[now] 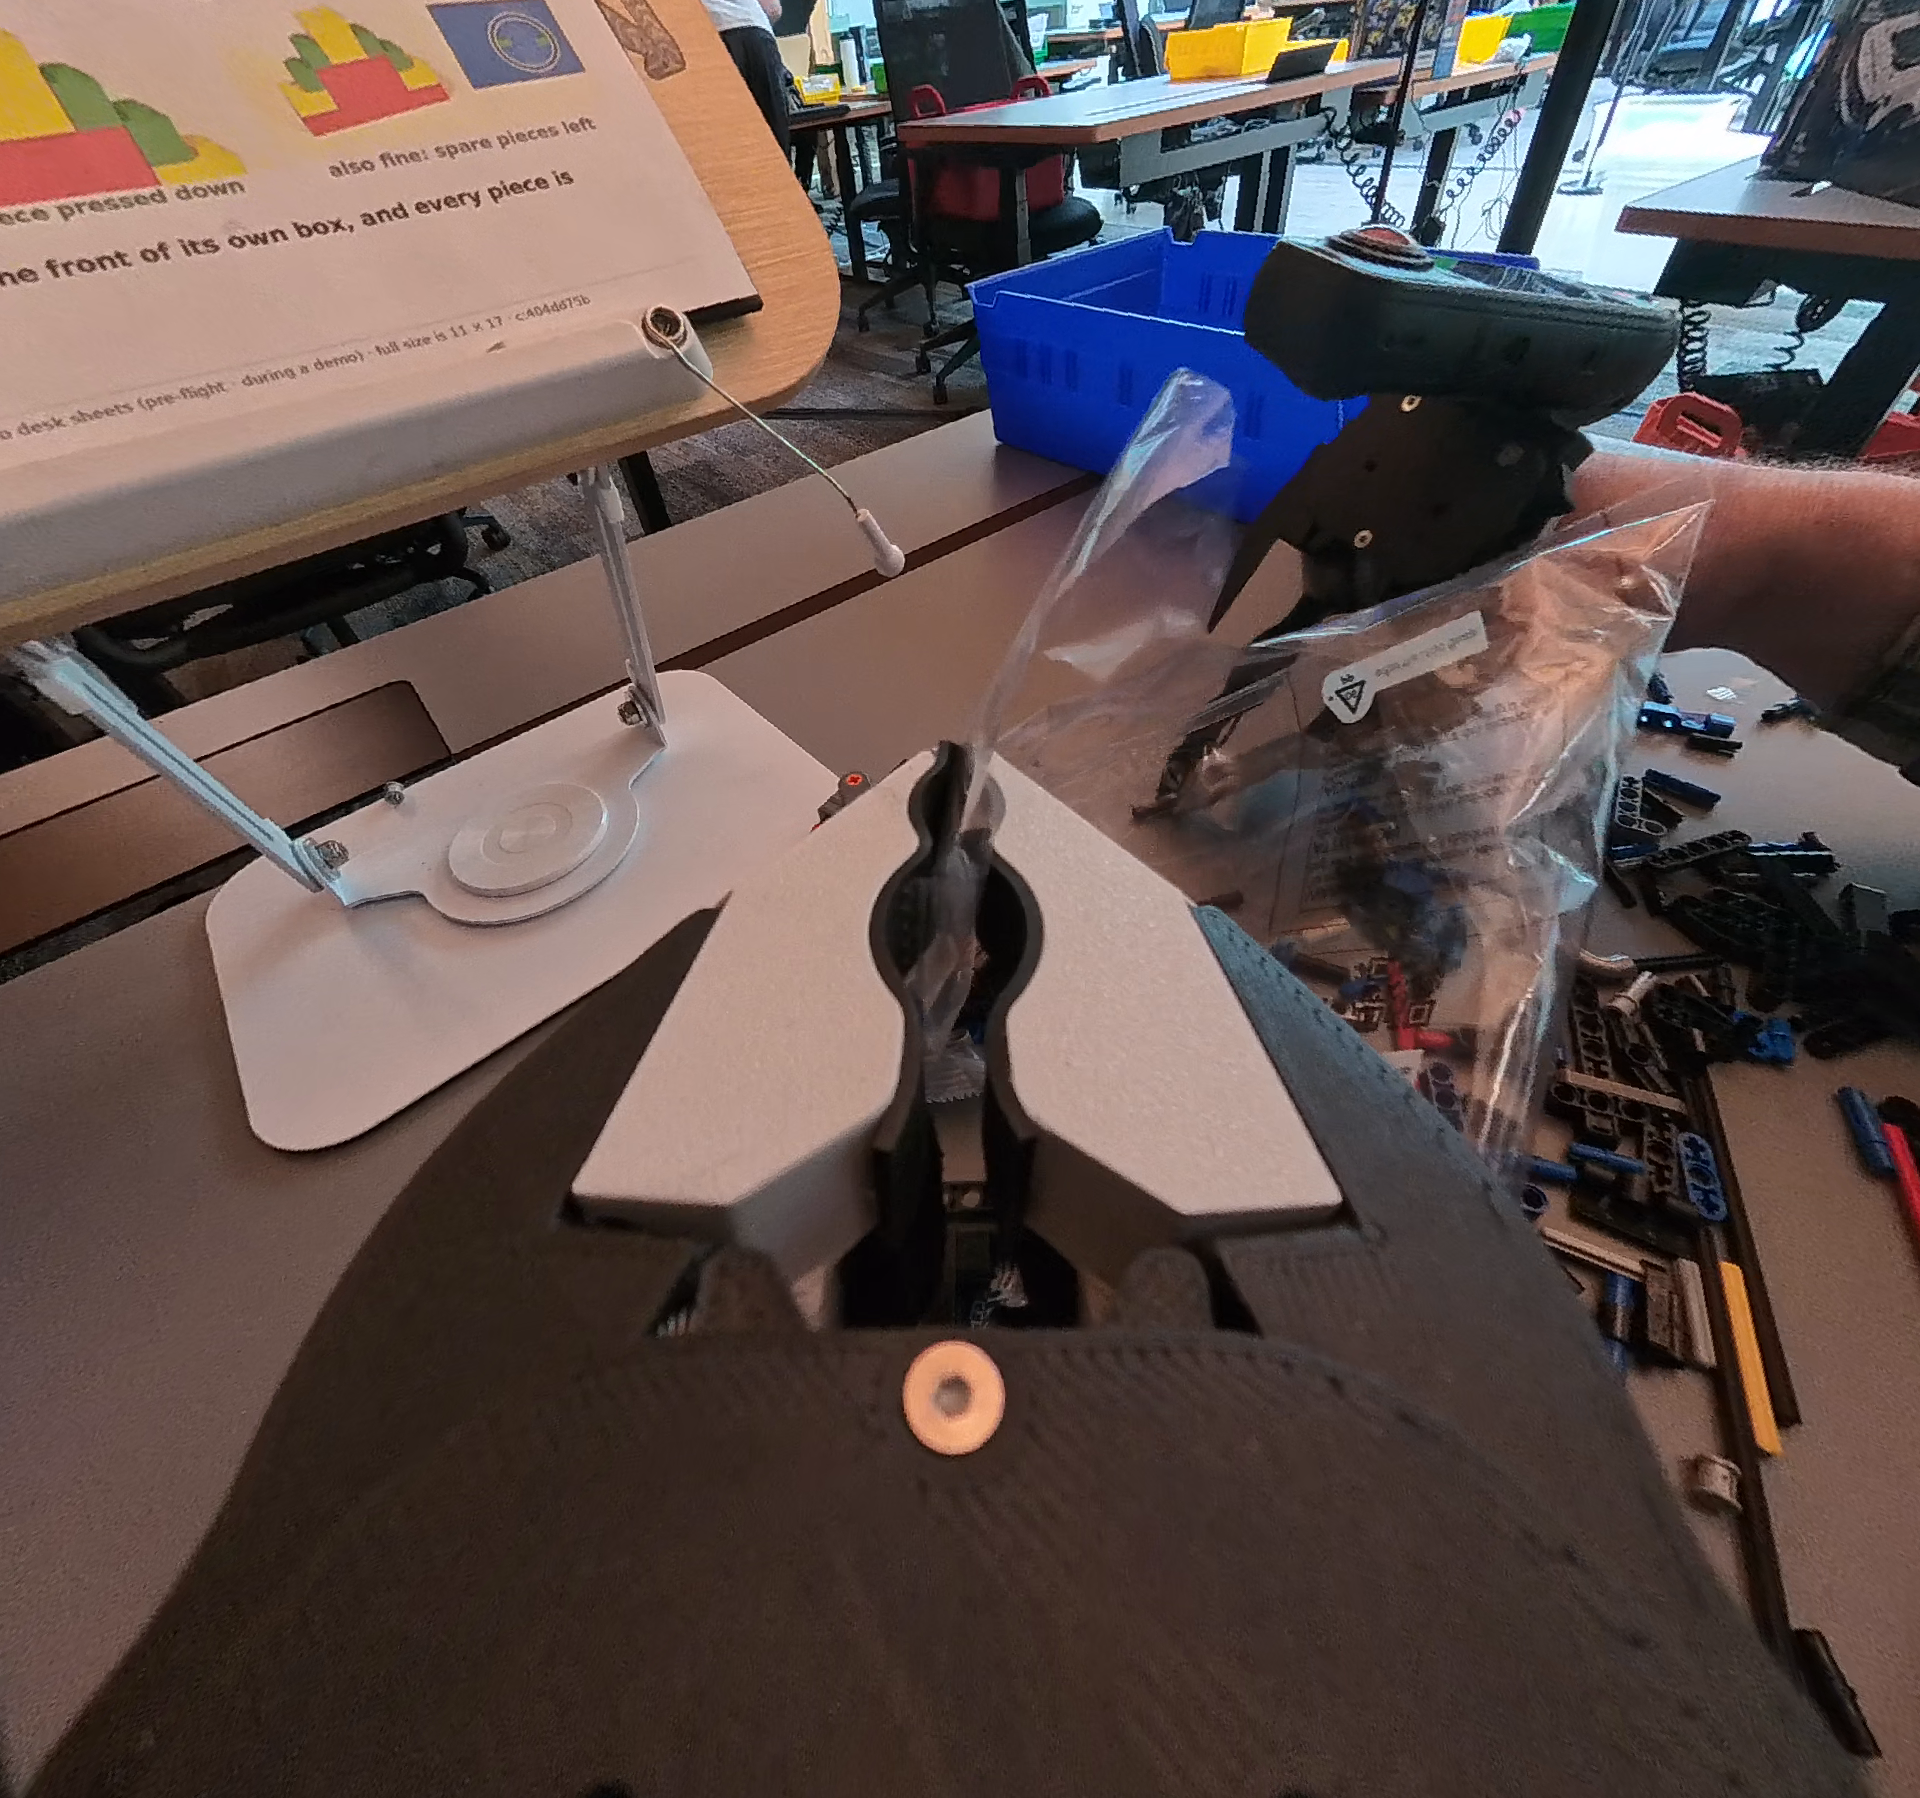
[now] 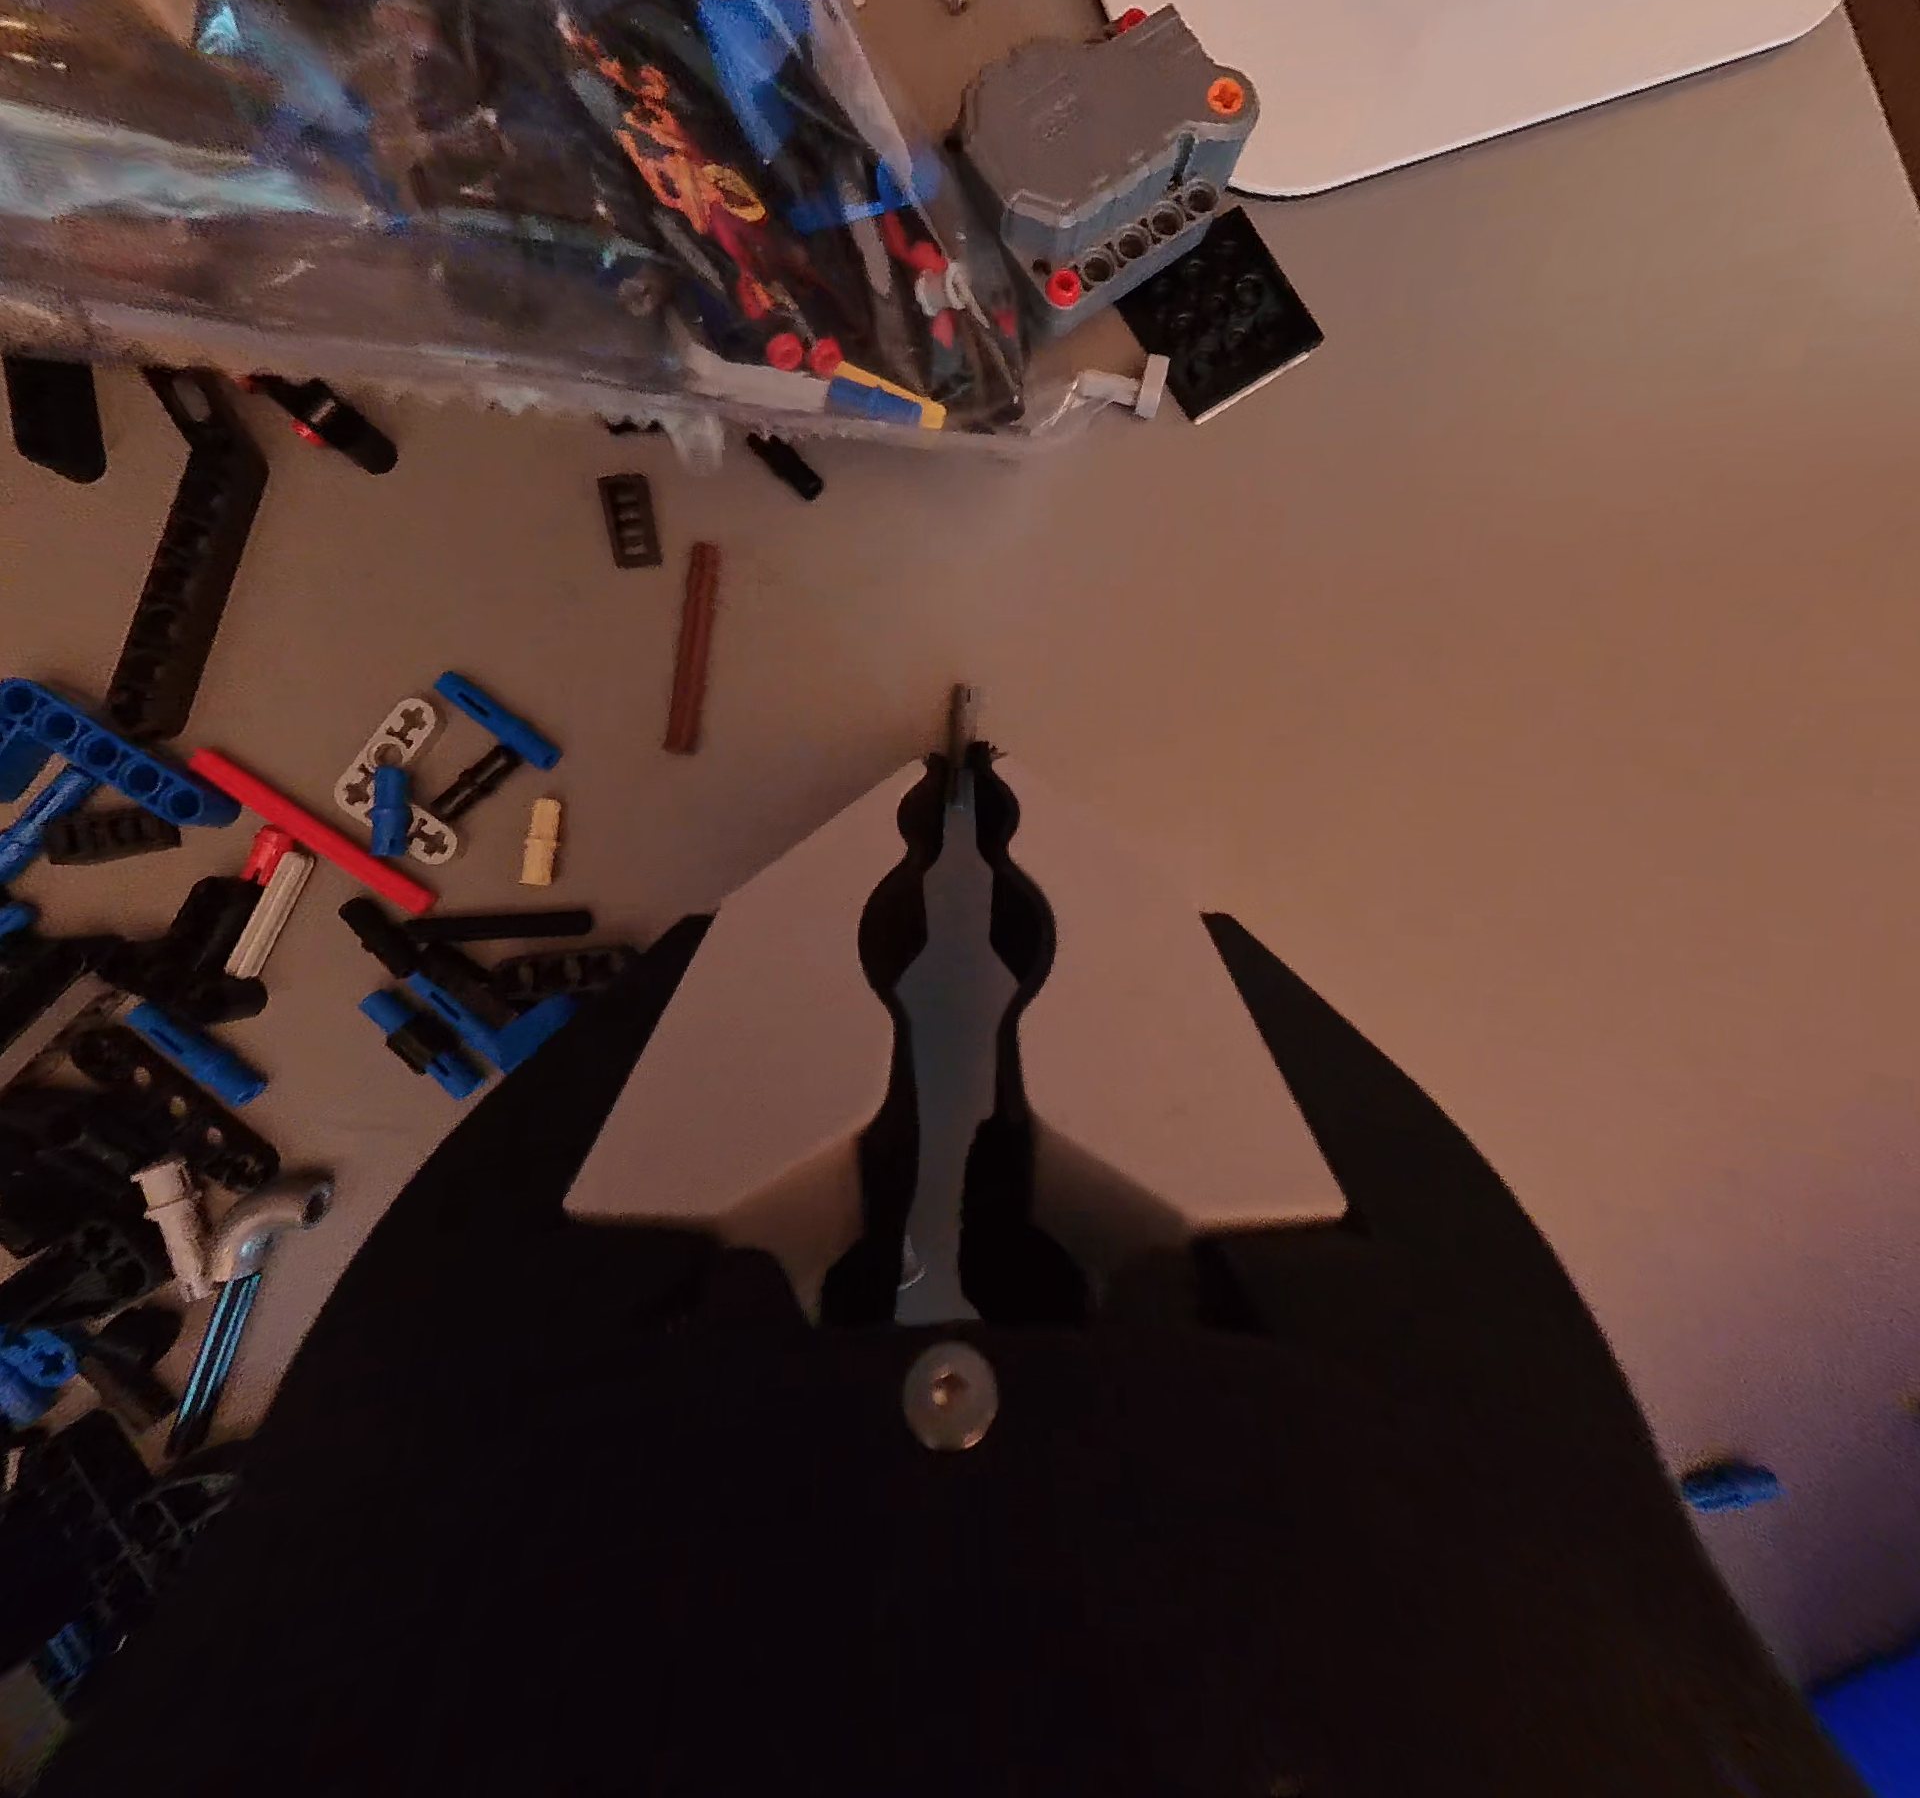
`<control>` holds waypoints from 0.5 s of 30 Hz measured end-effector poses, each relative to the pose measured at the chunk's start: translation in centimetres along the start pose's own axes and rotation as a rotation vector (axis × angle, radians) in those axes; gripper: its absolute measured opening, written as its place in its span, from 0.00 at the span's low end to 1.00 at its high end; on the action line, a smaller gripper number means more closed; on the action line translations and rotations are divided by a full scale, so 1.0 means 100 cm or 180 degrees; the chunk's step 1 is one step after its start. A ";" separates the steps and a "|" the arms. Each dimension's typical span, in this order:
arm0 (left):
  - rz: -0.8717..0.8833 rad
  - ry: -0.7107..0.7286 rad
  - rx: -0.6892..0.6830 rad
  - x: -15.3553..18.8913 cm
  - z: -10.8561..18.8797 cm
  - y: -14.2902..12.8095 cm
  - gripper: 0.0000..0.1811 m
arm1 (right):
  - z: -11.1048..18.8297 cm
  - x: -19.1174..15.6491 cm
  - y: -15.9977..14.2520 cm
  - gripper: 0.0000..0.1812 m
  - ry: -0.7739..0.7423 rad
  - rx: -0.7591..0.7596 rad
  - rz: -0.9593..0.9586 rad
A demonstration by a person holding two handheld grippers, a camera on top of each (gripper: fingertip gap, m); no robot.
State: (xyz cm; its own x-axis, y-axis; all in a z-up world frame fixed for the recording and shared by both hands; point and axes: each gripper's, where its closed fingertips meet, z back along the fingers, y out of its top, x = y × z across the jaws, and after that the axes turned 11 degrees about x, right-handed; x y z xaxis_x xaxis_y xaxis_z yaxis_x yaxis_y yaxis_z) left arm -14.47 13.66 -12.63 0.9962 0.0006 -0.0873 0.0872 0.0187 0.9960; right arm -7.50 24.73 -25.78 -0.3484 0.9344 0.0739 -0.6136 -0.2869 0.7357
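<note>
A corner of the clear plastic bag [image 1: 1403, 761] is pinched between the closed fingers of the left gripper [image 1: 961, 792], so the bag hangs up off the surface [image 1: 156, 1229] with loose building pieces [image 1: 1714, 969] spilled beneath it. The right gripper [image 2: 961, 761] is seen with its fingers together on a thin grey piece [image 2: 951, 969]. Only the right wrist view shows the grey motor block [image 2: 1112, 159] beside the bag, while only the left shows the blue bin [image 1: 1122, 366] and document stand [image 1: 436, 875].

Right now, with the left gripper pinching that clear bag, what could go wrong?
1. The left gripper grips only a thin corner of the clear plastic bag; it may slip or tear.
2. Small black and blue building pieces lie loose nearby; a dragged bag could scatter them.
3. The right gripper seems shut on a thin grey piece; it might drop.
</note>
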 end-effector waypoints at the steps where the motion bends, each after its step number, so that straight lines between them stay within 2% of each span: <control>1: 0.0005 0.0002 0.0001 0.000 0.000 0.000 0.00 | 0.001 -0.001 0.000 0.01 0.0016 0.0002 -0.0004; 5: 0.0011 0.0015 0.0005 -0.001 0.001 0.000 0.00 | 0.015 -0.005 0.009 0.01 0.0063 0.0113 -0.0067; 8: 0.0023 0.0020 0.0011 -0.002 0.001 0.001 0.00 | 0.045 -0.009 0.032 0.01 0.0014 0.0365 -0.0017; 12: 0.0018 0.0005 0.0012 -0.001 0.000 0.001 0.00 | 0.110 -0.029 0.100 0.01 -0.0106 0.1112 0.0267; 14: 0.0008 -0.0010 0.0011 0.001 0.000 0.001 0.00 | 0.138 -0.058 0.144 0.01 -0.0008 0.1543 0.0531; 15: 0.0004 -0.0017 0.0008 0.001 -0.001 0.001 0.00 | 0.142 -0.076 0.160 0.01 0.0068 0.1638 0.0696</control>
State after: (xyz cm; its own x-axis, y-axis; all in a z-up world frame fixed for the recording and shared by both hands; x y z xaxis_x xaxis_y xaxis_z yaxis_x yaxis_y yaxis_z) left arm -14.32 13.73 -12.51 0.9963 -0.0046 -0.0860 0.0861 0.0161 0.9962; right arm -4.63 16.08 -5.02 -0.4463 0.8587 0.2520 -0.1021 -0.3286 0.9389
